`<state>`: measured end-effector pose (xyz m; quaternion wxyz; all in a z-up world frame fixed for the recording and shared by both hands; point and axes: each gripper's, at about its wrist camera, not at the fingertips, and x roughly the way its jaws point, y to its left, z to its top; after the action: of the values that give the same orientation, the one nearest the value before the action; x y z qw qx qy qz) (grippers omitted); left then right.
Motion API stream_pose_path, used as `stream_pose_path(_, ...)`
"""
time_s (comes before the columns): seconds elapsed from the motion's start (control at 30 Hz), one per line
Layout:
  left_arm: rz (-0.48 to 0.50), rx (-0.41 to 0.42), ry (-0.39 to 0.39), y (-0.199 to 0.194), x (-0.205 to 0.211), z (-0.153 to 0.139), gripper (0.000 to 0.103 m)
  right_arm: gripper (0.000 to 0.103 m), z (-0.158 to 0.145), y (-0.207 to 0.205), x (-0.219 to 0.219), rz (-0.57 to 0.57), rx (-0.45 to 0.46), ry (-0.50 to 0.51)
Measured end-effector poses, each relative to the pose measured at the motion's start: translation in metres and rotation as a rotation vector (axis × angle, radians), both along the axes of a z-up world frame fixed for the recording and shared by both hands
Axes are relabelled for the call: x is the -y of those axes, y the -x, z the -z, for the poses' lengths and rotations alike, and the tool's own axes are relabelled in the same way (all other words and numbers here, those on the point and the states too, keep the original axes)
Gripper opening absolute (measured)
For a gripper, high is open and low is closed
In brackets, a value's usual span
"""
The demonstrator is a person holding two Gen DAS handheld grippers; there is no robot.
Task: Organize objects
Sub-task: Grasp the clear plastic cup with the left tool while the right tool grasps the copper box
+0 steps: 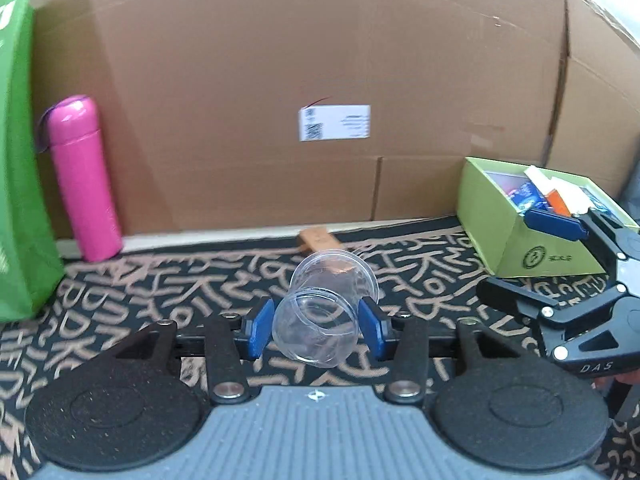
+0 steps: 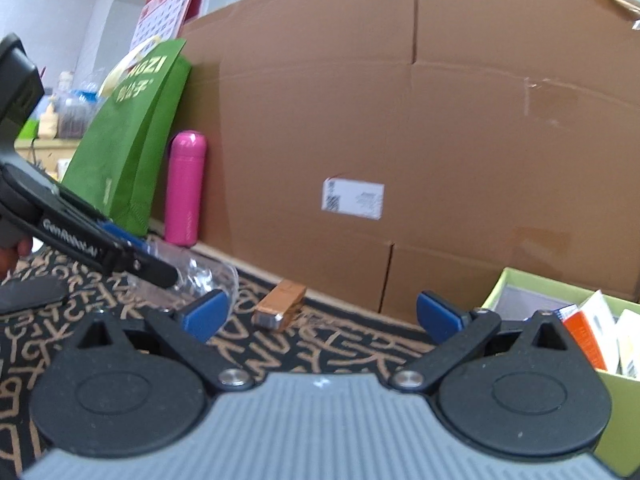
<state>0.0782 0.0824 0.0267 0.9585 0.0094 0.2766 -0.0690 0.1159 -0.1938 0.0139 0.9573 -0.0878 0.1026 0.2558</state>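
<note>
Over patterned cloth [image 1: 120, 300]: clear cup [image 1: 326, 308] pinched sideways between left gripper [image 1: 316, 330] pads, likely for transfer to green box [image 1: 516, 240] nearby. Right gripper [image 2: 320, 316] spread wide, empty, near brown block [image 2: 280, 306].

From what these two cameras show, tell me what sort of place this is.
Probably a home or small office corner used as a makeshift work area. A big cardboard box serves as backdrop, a patterned mat covers the surface, and a cluttered shelf and wall calendar show behind.
</note>
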Motion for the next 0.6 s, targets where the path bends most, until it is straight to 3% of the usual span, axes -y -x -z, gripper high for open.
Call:
stream_pose_path(0.23,-0.095,-0.091,0.064,-0.004,-0.018,0.037,0.052,0.096,0.007,-0.006,-0.016,-0.032,-0.062,0.031)
stream_pose_path(0.33,-0.100,-0.089,0.084,-0.001,-0.021,0.043,0.069,0.095,0.008,-0.015,-0.030,-0.034,-0.089,0.063)
stream_pose_path(0.6,-0.101,-0.038,0.113,-0.007,-0.028,0.043,0.080,0.090,0.011,-0.078,-0.084,0.018,-0.209,0.084)
